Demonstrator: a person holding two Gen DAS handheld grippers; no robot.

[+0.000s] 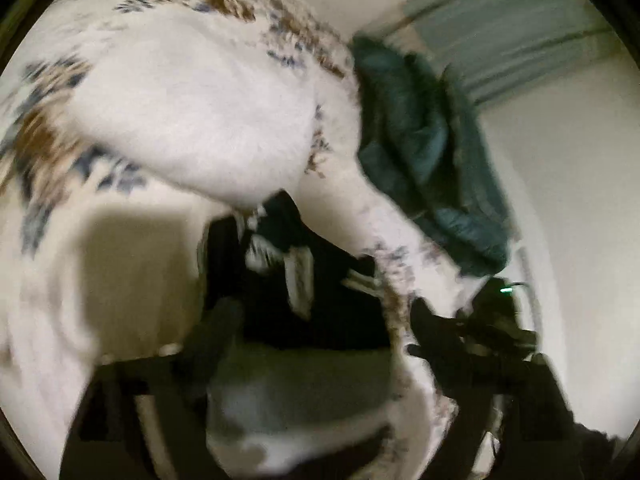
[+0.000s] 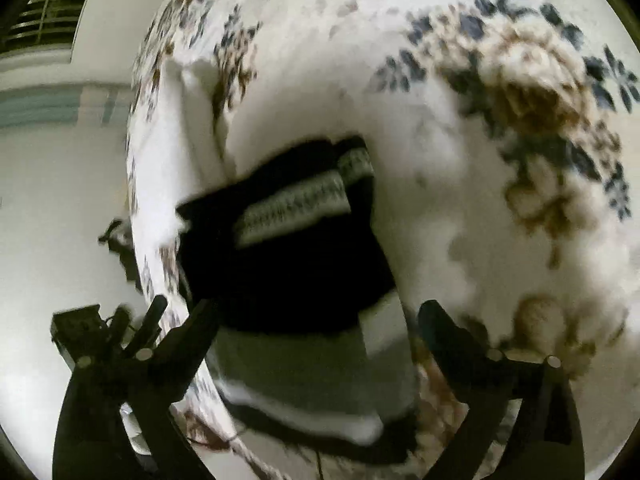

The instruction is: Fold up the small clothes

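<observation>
Black cloth with a white patterned band (image 1: 296, 276) is seen ahead of the left tongs (image 1: 320, 320), whose blurred jaw state cannot be told; a teal garment (image 1: 424, 152) lies beyond, to the right. On the floral bedspread (image 2: 500, 128), the same cloth (image 2: 288, 248) lies just ahead of the right tongs (image 2: 316, 316), which are spread apart.

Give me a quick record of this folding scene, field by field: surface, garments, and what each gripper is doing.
surface: white floral bedspread, blue and brown print
main garment: black garment with a white patterned band, lying on the bedspread, blurred
other garment: dark teal garment crumpled further back on the bed
right gripper: open, fingers either side of the black garment's near edge
left gripper: fingers blurred, open or shut unclear
image quality: heavy motion blur in both views
</observation>
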